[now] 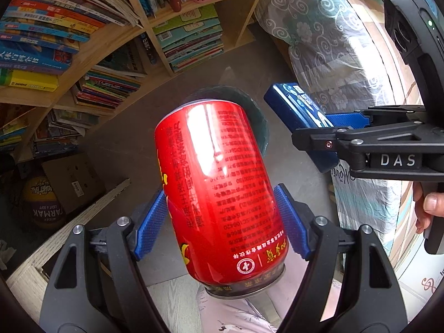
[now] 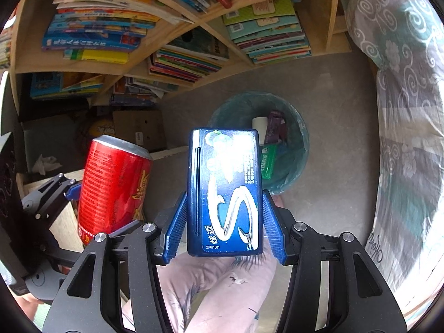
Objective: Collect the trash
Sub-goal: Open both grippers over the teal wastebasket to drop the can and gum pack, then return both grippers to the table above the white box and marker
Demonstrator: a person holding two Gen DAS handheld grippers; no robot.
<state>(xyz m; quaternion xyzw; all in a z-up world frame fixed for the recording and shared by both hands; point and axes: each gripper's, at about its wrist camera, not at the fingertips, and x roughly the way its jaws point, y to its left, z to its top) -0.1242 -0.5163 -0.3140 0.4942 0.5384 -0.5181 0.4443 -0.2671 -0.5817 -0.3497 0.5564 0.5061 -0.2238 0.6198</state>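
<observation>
My left gripper is shut on a red drink can, held in the air above the floor; the can also shows at the left of the right wrist view. My right gripper is shut on a blue gum box, which also shows in the left wrist view to the right of the can. A round bin with a teal liner stands on the floor beyond both, holding several wrappers and a white roll. In the left wrist view the can hides most of the bin.
A wooden bookshelf full of books stands behind the bin. A bed with patterned bedding runs along the right. A cardboard box and a basketball sit at the left. The person's leg is below the grippers.
</observation>
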